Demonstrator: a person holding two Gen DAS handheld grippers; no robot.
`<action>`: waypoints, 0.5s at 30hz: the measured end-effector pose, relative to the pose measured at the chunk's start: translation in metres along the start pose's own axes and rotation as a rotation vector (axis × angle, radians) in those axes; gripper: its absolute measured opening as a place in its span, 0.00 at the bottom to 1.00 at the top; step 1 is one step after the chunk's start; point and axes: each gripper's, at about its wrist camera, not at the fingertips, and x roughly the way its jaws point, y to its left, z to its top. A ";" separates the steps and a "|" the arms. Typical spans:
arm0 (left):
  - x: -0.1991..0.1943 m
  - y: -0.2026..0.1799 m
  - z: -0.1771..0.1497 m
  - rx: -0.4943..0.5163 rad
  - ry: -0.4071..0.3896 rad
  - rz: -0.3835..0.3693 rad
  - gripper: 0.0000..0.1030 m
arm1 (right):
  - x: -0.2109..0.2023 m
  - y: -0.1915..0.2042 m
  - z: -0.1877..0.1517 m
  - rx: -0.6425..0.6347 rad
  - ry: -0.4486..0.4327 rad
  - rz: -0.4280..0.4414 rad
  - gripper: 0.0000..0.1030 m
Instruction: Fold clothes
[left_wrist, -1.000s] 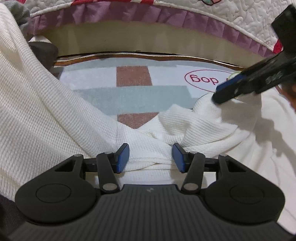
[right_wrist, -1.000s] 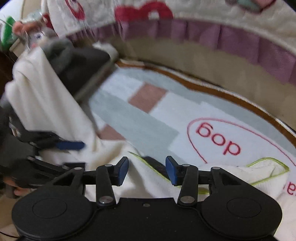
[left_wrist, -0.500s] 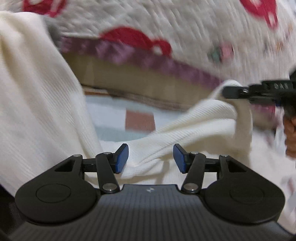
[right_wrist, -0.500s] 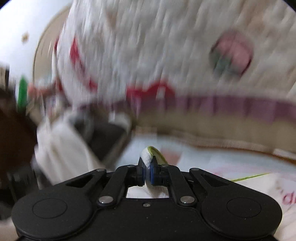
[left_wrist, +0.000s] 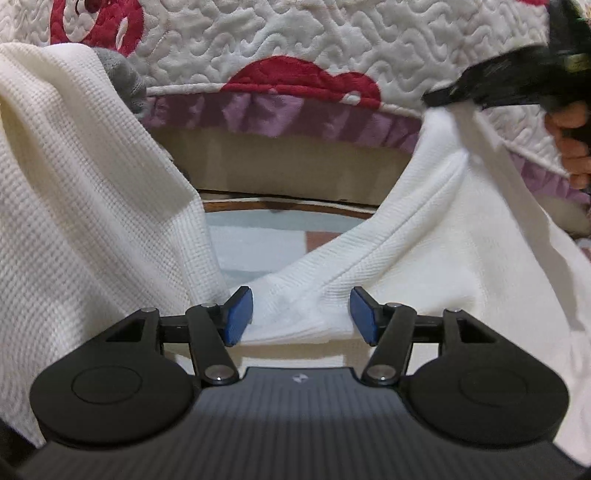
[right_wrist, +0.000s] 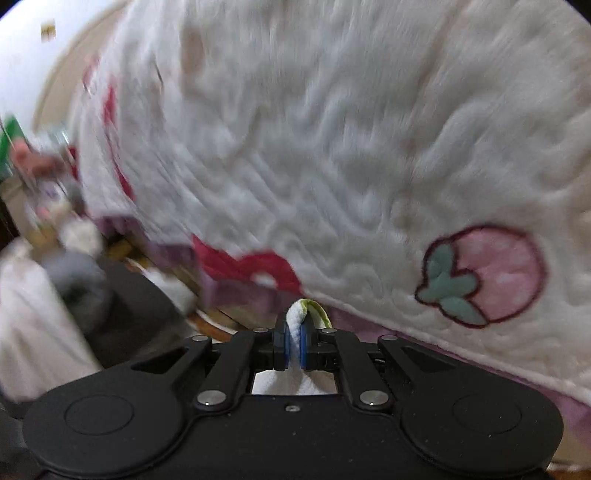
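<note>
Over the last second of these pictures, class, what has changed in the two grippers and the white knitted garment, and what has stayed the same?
The right gripper went from open to shut on the green-trimmed edge of the white knitted garment and lifted it off the patchwork floor mat towards the quilted bedspread. The left gripper stayed open, with bunched cloth between its fingers.

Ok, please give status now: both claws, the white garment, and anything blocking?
Right claw shut on white garment, green-trimmed edge lifted. Left claw open, fabric between its fingers, not clamped. Nothing blocking; quilted bedspread behind.
</note>
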 end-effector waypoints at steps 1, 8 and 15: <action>0.001 0.002 -0.001 0.007 0.007 0.016 0.56 | 0.016 0.000 -0.004 -0.008 0.039 -0.034 0.08; 0.005 0.000 -0.003 0.092 0.057 0.108 0.54 | -0.006 -0.010 -0.040 0.026 0.080 -0.201 0.57; -0.004 -0.008 -0.003 0.101 0.016 0.039 0.54 | -0.050 -0.029 -0.076 0.079 0.088 -0.348 0.57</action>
